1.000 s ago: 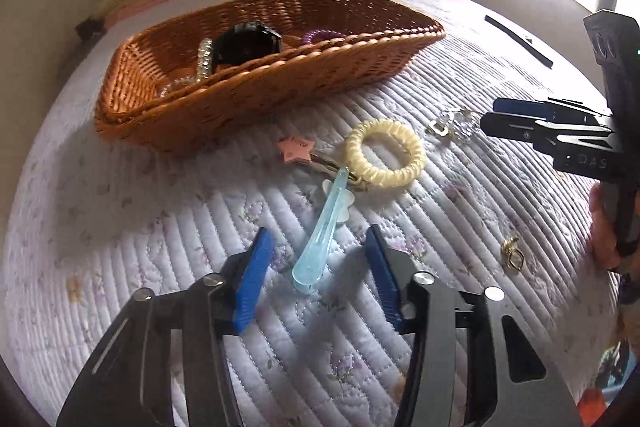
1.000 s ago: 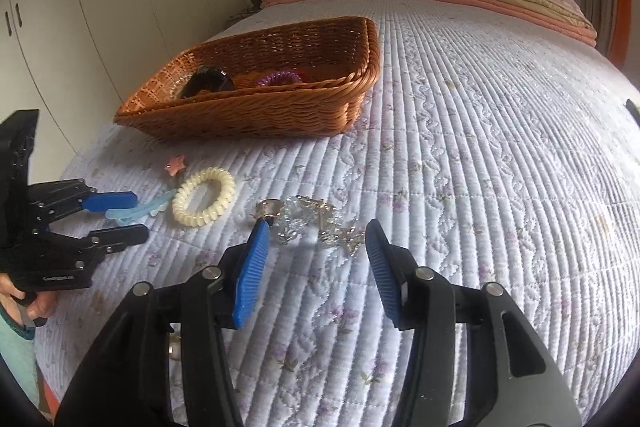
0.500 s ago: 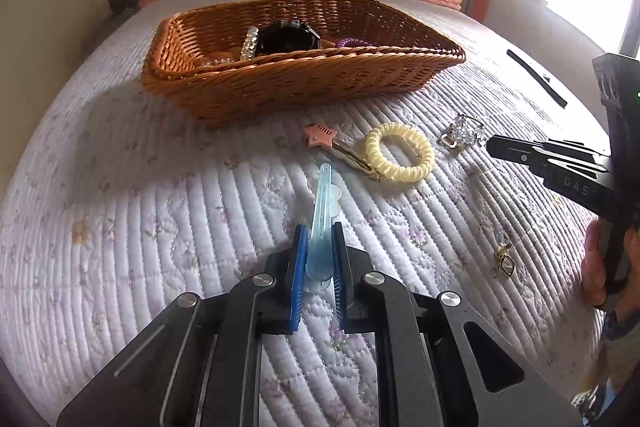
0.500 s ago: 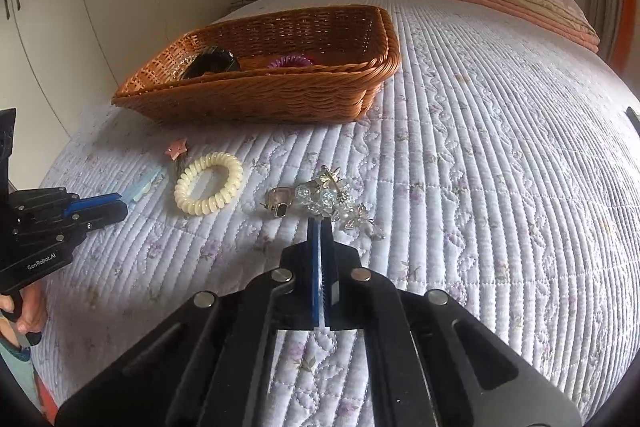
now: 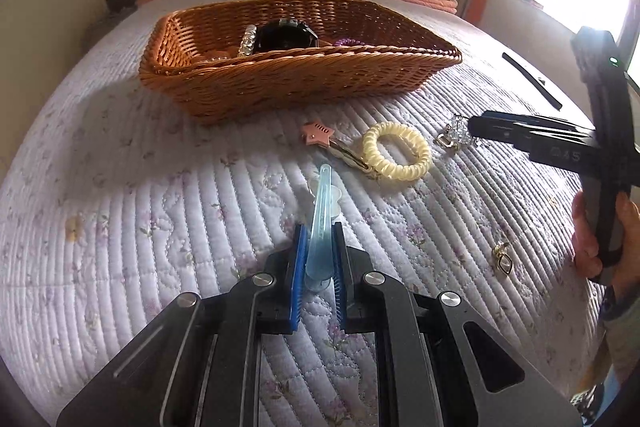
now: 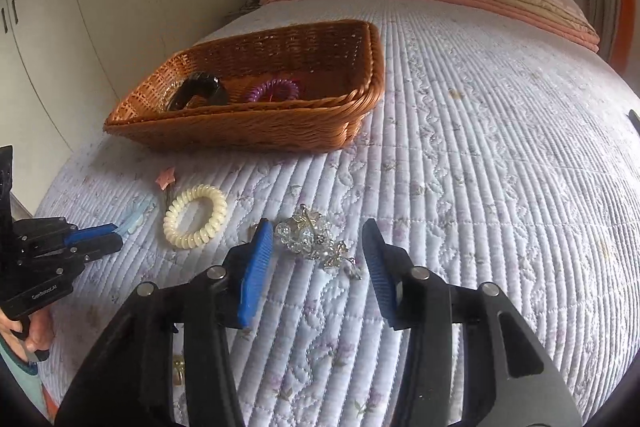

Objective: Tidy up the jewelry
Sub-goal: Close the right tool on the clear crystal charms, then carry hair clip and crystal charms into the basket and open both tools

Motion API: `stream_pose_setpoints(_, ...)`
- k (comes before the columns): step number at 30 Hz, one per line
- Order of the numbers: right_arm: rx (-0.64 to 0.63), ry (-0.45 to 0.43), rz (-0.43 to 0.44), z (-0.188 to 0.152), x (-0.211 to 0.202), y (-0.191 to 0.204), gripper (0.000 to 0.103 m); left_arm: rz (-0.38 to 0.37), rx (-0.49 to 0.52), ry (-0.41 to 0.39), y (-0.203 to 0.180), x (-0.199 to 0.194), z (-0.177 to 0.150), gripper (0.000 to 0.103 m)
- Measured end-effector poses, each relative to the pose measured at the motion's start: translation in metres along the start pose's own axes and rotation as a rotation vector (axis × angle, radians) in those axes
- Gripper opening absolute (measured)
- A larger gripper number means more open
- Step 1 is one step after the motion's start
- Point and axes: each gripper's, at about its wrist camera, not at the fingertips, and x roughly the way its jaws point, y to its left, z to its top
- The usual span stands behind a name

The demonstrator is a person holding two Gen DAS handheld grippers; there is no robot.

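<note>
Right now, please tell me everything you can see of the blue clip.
The clip is a long, slim hair clip of pale blue, see-through plastic. It lies flat on the quilt, its narrow tip pointing toward the basket. The left tongs are shut on its wider near end. A small clear ornament sits beside its middle.

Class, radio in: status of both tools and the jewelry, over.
Left tool shut on blue clip. Right tool open around crystal brooch. Basket path clear.

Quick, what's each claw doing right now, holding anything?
Left gripper: closed on the blue hair clip.
Right gripper: open, empty, with the crystal brooch lying between its fingers.
</note>
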Motion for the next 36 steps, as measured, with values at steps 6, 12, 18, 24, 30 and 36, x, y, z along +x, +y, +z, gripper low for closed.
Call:
stream_pose_setpoints(6, -0.036, 0.013, -0.013, 0.003, 0.008, 0.009, 0.008, 0.006, 0.003, -0.008, -0.002, -0.001, 0.0, 0.011)
stream_pose_setpoints(12, -0.015, -0.038, 0.012, -0.002, -0.016, 0.011, 0.008, -0.007, -0.024, -0.064, 0.001, -0.015, 0.001, 0.01)
stream_pose_setpoints(18, -0.001, -0.085, 0.042, -0.002, -0.046, 0.013, 0.008, -0.053, -0.074, -0.128, 0.007, -0.036, 0.003, 0.01)
stream_pose_setpoints(24, 0.019, -0.132, 0.064, 0.009, -0.079, 0.013, 0.008, -0.127, -0.095, -0.228, 0.008, -0.071, 0.019, 0.01)
stream_pose_setpoints(30, 0.01, -0.234, 0.077, 0.051, -0.108, 0.023, 0.008, -0.113, -0.056, -0.332, 0.001, -0.099, 0.072, 0.01)
stream_pose_setpoints(36, 0.007, -0.283, 0.087, 0.11, -0.094, 0.031, 0.008, -0.017, -0.044, -0.359, 0.002, -0.077, 0.126, 0.01)
